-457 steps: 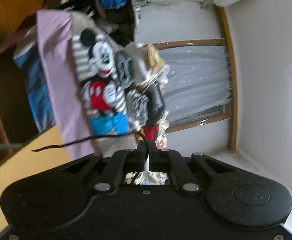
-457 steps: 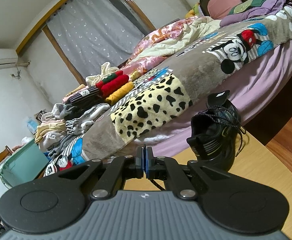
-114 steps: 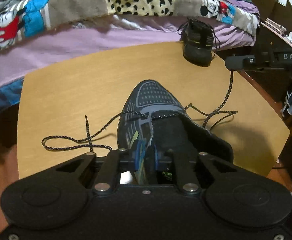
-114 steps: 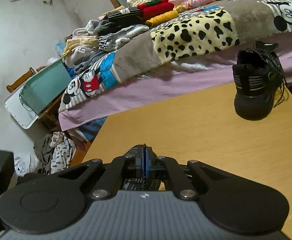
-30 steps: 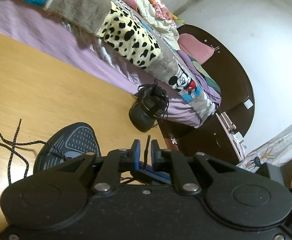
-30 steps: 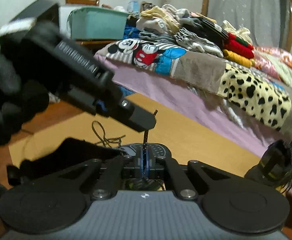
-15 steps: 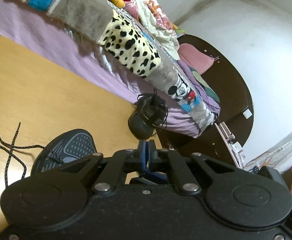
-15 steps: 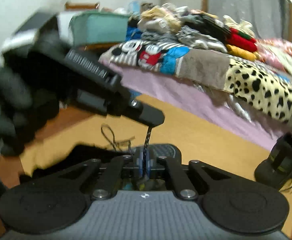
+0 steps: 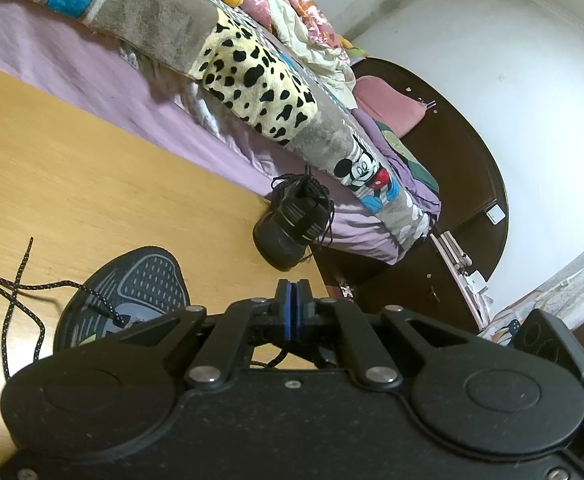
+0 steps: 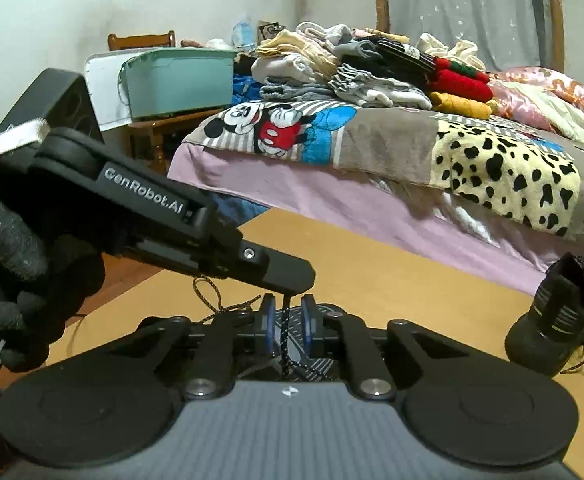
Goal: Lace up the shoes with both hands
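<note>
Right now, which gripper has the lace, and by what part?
The left gripper pinches the shoelace near its free end. The right gripper's fingers are closing around it, not yet touching.

- The left gripper point(image 9: 292, 307)'s own body is hiding the heel half of the near shoe point(image 9: 131, 280) in the left wrist view.
- The lace point(image 9: 7, 292) is running off that view's left edge.
- In the right wrist view, the right gripper point(image 10: 287, 322) is covering most of the near shoe.
- The gloved hand point(image 10: 15, 280) is being cut by the left edge.
- The far shoe point(image 10: 556, 316)'s toe is facing away, unseen.
</note>
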The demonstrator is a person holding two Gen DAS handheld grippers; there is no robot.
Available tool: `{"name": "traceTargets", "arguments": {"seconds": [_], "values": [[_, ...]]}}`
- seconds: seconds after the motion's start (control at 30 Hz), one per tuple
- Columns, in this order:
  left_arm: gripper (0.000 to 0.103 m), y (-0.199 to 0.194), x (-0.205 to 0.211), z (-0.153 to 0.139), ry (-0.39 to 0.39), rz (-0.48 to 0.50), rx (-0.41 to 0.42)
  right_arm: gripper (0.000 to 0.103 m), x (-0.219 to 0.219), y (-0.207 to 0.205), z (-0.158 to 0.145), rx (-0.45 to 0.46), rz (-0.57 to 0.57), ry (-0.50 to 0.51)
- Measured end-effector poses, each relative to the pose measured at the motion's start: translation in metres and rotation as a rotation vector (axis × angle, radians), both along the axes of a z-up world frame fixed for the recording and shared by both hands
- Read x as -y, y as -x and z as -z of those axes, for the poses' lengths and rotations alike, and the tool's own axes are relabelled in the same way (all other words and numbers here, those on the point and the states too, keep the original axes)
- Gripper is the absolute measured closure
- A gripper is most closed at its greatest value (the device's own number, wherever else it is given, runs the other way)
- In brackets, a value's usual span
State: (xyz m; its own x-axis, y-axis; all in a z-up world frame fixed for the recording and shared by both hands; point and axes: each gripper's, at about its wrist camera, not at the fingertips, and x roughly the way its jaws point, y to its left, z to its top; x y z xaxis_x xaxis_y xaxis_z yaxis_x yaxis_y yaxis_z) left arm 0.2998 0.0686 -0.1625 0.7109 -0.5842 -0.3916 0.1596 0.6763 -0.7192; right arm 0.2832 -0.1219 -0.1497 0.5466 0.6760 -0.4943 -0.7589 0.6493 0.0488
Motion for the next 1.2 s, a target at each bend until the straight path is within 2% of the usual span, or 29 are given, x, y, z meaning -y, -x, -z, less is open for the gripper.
{"name": "traceTargets", "arguments": {"seconds": [0.2,0.37,0.5,0.57,0.63,0.77,0.87,1.0,1.2], "values": [[0.103,0.0,0.0,0.001,0.009,-0.002,-0.005,0.098,0.001,-0.002,0.001,-0.014,0.0,-0.018],[0.102,-0.002,-0.005,0.0,0.033,0.006,-0.012,0.099,0.004,-0.005,0.001,-0.028,0.007,-0.041],[0.086,0.0,-0.025,-0.003,0.023,-0.057,-0.011,0.099,0.004,-0.006,0.0,-0.006,0.023,-0.012],[0.084,0.002,-0.033,-0.006,-0.032,-0.082,-0.01,0.099,0.002,-0.006,0.0,0.02,0.031,0.026],[0.074,0.004,-0.038,-0.01,-0.14,-0.093,-0.002,0.099,-0.001,-0.006,0.003,0.048,0.033,0.084],[0.065,0.009,-0.042,-0.013,-0.349,-0.09,0.009,0.099,-0.005,-0.006,0.009,0.101,0.064,0.188],[0.064,0.012,-0.044,-0.008,-0.404,-0.059,-0.006,0.099,-0.005,-0.01,0.013,0.12,0.087,0.236],[0.063,0.016,-0.036,0.0,-0.469,0.021,-0.017,0.099,-0.008,-0.013,0.014,0.08,0.078,0.199],[0.063,0.02,-0.007,0.014,-0.639,0.14,-0.022,0.099,-0.022,-0.015,0.018,0.001,0.026,0.142]]}}
